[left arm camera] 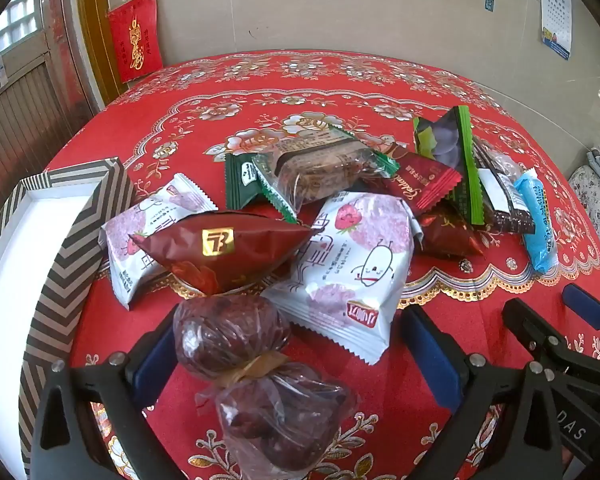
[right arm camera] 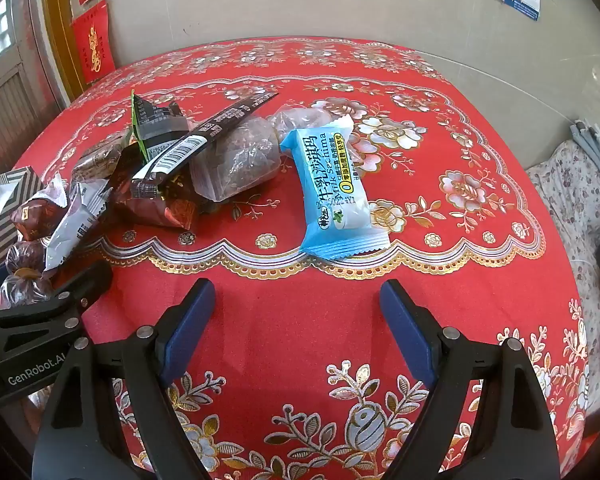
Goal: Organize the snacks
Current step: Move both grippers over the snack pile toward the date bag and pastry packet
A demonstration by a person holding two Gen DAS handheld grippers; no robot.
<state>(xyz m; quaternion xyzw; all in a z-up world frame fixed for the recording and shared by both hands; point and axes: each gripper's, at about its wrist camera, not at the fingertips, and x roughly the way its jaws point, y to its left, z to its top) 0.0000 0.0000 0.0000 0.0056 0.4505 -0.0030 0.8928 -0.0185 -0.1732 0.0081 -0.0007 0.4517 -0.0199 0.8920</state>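
Several wrapped snacks lie in a pile on the red flowered tablecloth (left arm camera: 440,80). My left gripper (left arm camera: 292,348) is open, its blue pads on either side of a clear twisted bag of dark dates (left arm camera: 236,336) that lies between them. Behind it lie a maroon packet (left arm camera: 220,248) and a white strawberry packet (left arm camera: 352,264). A striped box with a white inside (left arm camera: 56,240) stands at the left. My right gripper (right arm camera: 296,320) is open and empty over bare cloth, in front of a blue milk sachima packet (right arm camera: 332,184).
More packets, green (left arm camera: 460,152), dark red (left arm camera: 420,184) and black (right arm camera: 204,140), lie in the pile. The left gripper's body (right arm camera: 32,320) shows at the right wrist view's left edge. A beige wall stands behind the table. Cushions (right arm camera: 572,184) lie at the right.
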